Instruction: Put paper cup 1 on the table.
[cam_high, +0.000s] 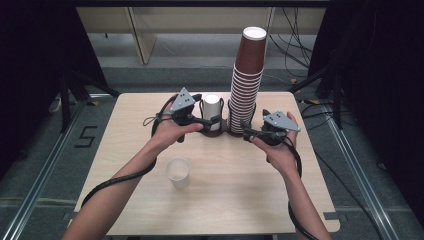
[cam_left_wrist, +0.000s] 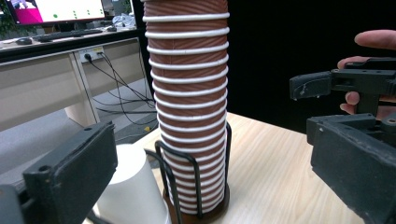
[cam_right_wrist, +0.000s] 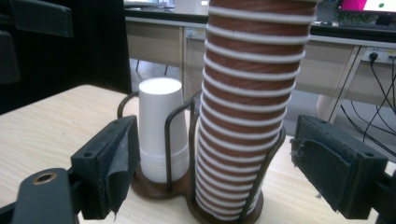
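Note:
A tall stack of brown ribbed paper cups stands in a black wire holder at the back middle of the table. A short stack of white cups fills the holder's other ring, to its left. My left gripper is open, its jaws reaching in at the white cups, with the brown stack straight ahead. My right gripper is open too, close to the base of the brown stack, its jaws standing wide on either side without touching it. Neither holds anything.
A clear plastic cup stands alone, upright, on the light wooden table in front of my left forearm. Cables trail from both grippers. Beyond the table's far edge are desks, monitors and floor cables.

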